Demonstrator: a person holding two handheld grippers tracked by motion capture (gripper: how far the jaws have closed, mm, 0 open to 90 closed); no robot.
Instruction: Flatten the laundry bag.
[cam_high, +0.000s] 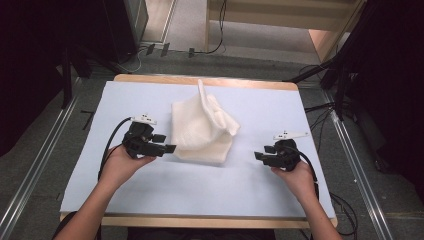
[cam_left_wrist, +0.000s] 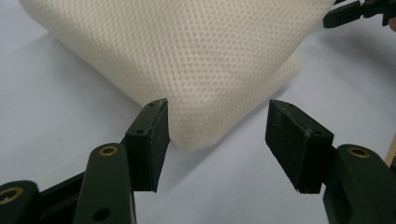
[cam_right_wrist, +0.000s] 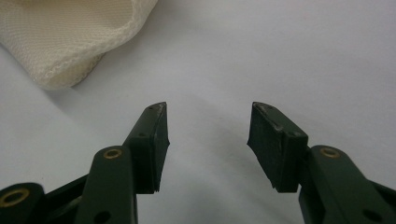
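Note:
A cream mesh cloth (cam_high: 202, 131) lies loosely folded in the middle of the pale blue table (cam_high: 250, 190), one flap standing up at its back. My left gripper (cam_high: 169, 143) is open at the cloth's front left corner. In the left gripper view that corner of the cloth (cam_left_wrist: 196, 70) reaches between the spread jaws of the left gripper (cam_left_wrist: 217, 135) without being pinched. My right gripper (cam_high: 259, 153) is open a short way right of the cloth, over bare table. In the right gripper view the right gripper (cam_right_wrist: 208, 140) holds nothing, and the cloth's hemmed edge (cam_right_wrist: 70, 42) lies at the upper left.
The table's wooden edge (cam_high: 200, 221) runs along the front and back. Dark stands and cables (cam_high: 325, 115) sit on the floor on both sides. Bare blue surface lies in front of the cloth and to both sides.

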